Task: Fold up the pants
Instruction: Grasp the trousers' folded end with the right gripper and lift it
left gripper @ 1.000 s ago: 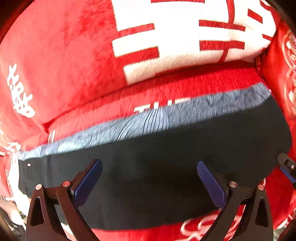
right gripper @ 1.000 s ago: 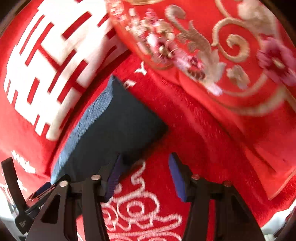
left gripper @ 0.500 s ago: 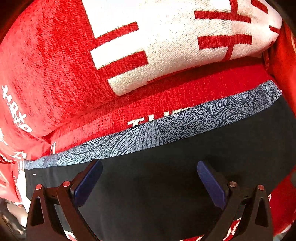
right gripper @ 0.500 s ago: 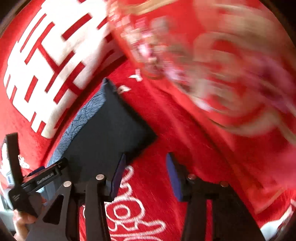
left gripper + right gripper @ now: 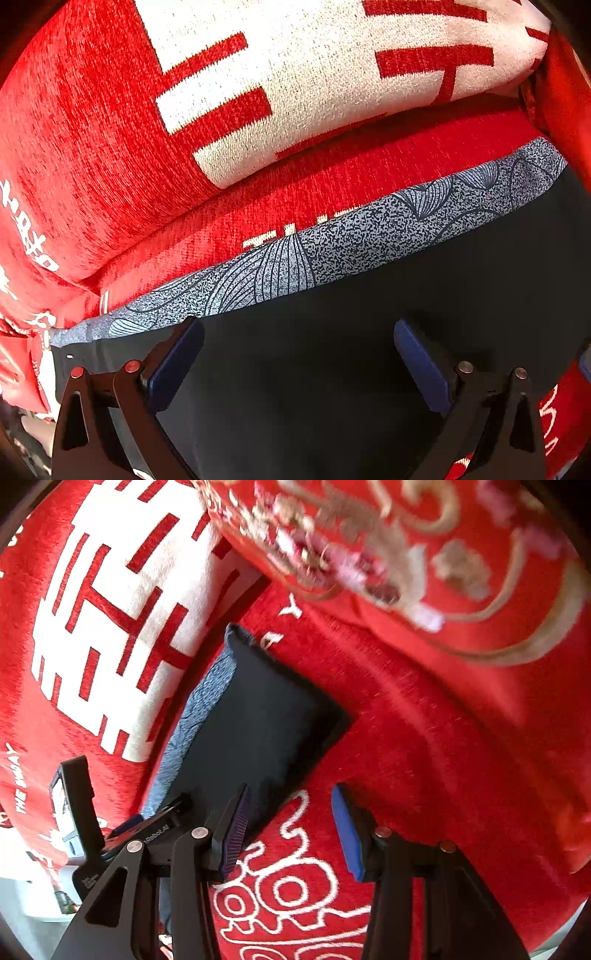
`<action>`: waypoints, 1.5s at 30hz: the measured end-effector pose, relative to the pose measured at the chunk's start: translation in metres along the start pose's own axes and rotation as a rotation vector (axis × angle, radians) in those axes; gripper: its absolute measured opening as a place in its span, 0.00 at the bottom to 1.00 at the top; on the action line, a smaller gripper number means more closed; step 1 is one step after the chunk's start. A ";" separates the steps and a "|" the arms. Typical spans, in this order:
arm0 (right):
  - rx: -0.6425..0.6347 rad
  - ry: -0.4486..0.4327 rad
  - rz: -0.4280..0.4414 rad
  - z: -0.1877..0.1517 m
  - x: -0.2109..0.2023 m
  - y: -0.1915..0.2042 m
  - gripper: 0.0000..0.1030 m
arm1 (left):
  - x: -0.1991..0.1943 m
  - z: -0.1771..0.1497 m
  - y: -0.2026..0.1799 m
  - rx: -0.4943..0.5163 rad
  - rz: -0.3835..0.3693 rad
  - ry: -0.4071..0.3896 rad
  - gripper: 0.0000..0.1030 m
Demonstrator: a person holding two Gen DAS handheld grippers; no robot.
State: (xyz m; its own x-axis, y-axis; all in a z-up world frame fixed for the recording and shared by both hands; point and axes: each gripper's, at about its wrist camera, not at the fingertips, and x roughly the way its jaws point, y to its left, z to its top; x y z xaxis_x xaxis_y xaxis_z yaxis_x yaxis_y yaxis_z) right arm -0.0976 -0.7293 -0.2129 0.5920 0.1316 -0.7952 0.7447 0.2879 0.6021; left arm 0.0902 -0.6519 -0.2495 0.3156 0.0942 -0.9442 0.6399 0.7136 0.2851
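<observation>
The pants (image 5: 369,332) lie folded into a dark navy rectangle with a speckled blue-grey patterned strip along the far edge, on a red blanket. My left gripper (image 5: 295,354) is open and empty, low over the middle of the dark fabric. In the right wrist view the pants (image 5: 258,716) stretch away to the upper left. My right gripper (image 5: 290,827) is open and empty, just off the pants' near right edge over the blanket. The left gripper's body (image 5: 110,834) shows at the lower left there.
A red cushion with a large white character (image 5: 295,74) leans just behind the pants. A red embroidered cushion with gold and pink flowers (image 5: 424,554) lies to the right. The red blanket (image 5: 424,738) with white line patterns covers the surface.
My left gripper has moved forward and lower over the pants, still open. My right gripper has drawn back slightly from the pants' edge and stays open.
</observation>
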 end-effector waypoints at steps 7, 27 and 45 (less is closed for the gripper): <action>-0.036 0.021 0.038 0.002 0.008 -0.001 0.48 | 0.002 0.006 0.018 -0.039 -0.020 -0.001 1.00; -0.045 -0.003 0.149 0.007 0.027 -0.009 0.48 | -0.004 -0.033 0.060 -0.057 -0.093 -0.008 1.00; -0.208 -0.021 0.049 0.019 0.031 0.056 0.14 | -0.008 -0.096 0.052 -0.094 -0.143 -0.166 0.54</action>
State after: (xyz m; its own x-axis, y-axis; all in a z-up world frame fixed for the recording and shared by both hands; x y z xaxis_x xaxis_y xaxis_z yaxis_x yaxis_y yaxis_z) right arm -0.0316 -0.7275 -0.2025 0.6337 0.1309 -0.7624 0.6365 0.4718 0.6101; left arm 0.0540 -0.5486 -0.2433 0.3422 -0.1227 -0.9316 0.6208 0.7737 0.1261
